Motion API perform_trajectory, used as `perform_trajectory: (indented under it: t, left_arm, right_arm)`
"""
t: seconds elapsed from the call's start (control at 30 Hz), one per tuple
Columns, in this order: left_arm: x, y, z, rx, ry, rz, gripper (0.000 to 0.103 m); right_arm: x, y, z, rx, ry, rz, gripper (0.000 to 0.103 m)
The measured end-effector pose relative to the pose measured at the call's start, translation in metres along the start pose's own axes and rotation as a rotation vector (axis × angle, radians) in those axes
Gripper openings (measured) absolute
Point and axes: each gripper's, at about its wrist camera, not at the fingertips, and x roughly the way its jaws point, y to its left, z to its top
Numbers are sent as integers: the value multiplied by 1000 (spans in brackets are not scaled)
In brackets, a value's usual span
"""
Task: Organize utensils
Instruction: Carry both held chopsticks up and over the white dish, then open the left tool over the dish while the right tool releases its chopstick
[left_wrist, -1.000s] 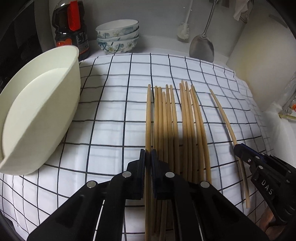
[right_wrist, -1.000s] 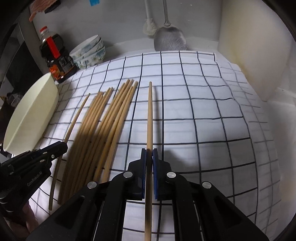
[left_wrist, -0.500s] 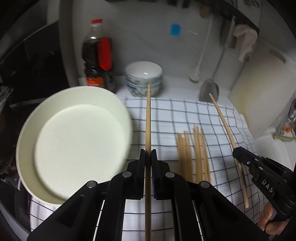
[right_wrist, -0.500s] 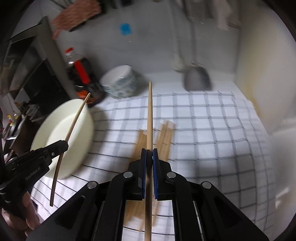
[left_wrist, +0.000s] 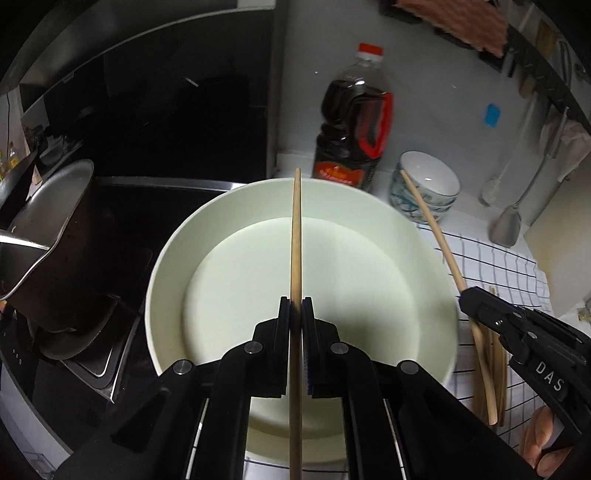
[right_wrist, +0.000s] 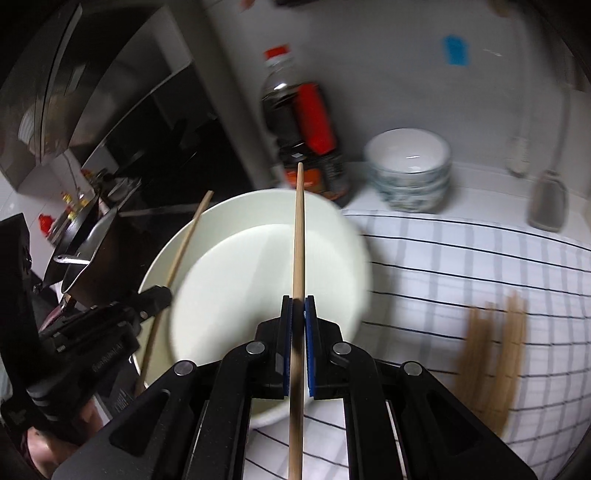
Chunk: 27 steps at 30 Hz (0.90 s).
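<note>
My left gripper (left_wrist: 295, 317) is shut on a wooden chopstick (left_wrist: 296, 236) and holds it above the large white bowl (left_wrist: 229, 236). My right gripper (right_wrist: 298, 314) is shut on another chopstick (right_wrist: 298, 229), also over the white bowl (right_wrist: 332, 236). The right gripper (left_wrist: 471, 295) with its chopstick (left_wrist: 432, 229) shows at the right of the left wrist view. The left gripper (right_wrist: 162, 295) with its chopstick (right_wrist: 181, 251) shows at the left of the right wrist view. Several chopsticks (right_wrist: 491, 354) lie on the checked cloth (right_wrist: 461, 266), blurred.
A dark soy sauce bottle (left_wrist: 351, 122) and a stack of patterned bowls (left_wrist: 428, 188) stand behind the white bowl. A metal pot (left_wrist: 48, 236) sits on the stove at left. A spatula (left_wrist: 509, 221) hangs at the back right.
Both grippers lifted their chopsticks off the cloth and swung left, from over the row of chopsticks to over the white bowl. Both stay shut.
</note>
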Motion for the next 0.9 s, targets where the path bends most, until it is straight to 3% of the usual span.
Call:
perform_trajectory:
  t: [0.4, 0.77, 0.83, 0.9]
  left_arm:
    - [59, 25, 2, -1, 128, -41, 7]
    - [77, 29, 2, 13, 180, -36, 9]
    - [74, 29, 2, 13, 172, -26, 25]
    - [70, 31, 3, 9, 156, -4, 59]
  right_arm:
    - [78, 32, 5, 24, 161, -20, 6]
    - [104, 21, 4, 65, 230, -78, 7]
    - [102, 20, 4, 67, 223, -97, 8]
    - [98, 15, 3, 79, 217, -105, 12]
